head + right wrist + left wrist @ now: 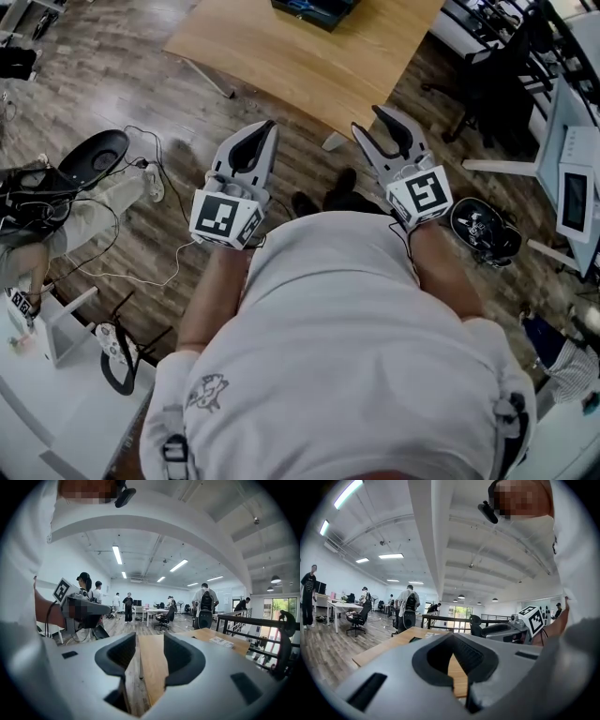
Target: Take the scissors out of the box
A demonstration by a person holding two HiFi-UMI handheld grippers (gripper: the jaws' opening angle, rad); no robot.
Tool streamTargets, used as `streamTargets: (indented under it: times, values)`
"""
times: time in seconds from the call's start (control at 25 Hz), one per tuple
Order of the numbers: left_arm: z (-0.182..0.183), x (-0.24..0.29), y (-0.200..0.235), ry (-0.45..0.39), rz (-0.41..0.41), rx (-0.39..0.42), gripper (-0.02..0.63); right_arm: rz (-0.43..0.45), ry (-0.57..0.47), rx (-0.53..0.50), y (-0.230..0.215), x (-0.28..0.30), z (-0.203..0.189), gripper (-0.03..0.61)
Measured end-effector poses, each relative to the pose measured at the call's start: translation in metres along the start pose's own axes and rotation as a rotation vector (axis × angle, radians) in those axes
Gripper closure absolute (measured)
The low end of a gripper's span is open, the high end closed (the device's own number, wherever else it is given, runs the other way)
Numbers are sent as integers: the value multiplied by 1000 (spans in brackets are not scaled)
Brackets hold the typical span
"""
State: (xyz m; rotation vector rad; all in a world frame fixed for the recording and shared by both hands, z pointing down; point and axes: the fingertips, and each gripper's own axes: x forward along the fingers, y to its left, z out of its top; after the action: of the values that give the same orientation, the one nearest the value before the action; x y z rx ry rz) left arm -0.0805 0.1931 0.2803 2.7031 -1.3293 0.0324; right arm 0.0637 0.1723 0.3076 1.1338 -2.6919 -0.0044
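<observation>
A dark open box [314, 9] stands on the wooden table [300, 61] ahead of me, at the head view's top edge; something blue shows inside it, but I cannot make out scissors. Both grippers hang over the plank floor, short of the table and pointing at it. My left gripper [271, 125] has its tips together and nothing in it. My right gripper [367, 120] stands open and empty. In the left gripper view the jaws [452, 638] meet over the tabletop, with the box [415, 639] small beyond them. The right gripper view shows a wide gap [151, 641] with table edge and floor through it.
A black office chair [492, 66] and a white desk [574, 159] stand at the right. Cables and a black oval base [94, 157] lie on the floor at the left. Several people stand far off in the room, and a railing [262, 620] runs beyond the table.
</observation>
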Motion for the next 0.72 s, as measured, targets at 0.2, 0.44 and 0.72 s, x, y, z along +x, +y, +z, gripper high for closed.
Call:
streamTargets:
  times: [0.2, 0.44, 0.72]
  values:
    - [-1, 9, 4, 8, 18, 3, 609, 21, 2, 3, -14, 9, -3, 383]
    - [-1, 31, 14, 21, 48, 0, 609, 57, 2, 15, -37, 28, -7, 383]
    - [-1, 86, 21, 43, 64, 2, 609, 82, 7, 41, -89, 43, -16, 383]
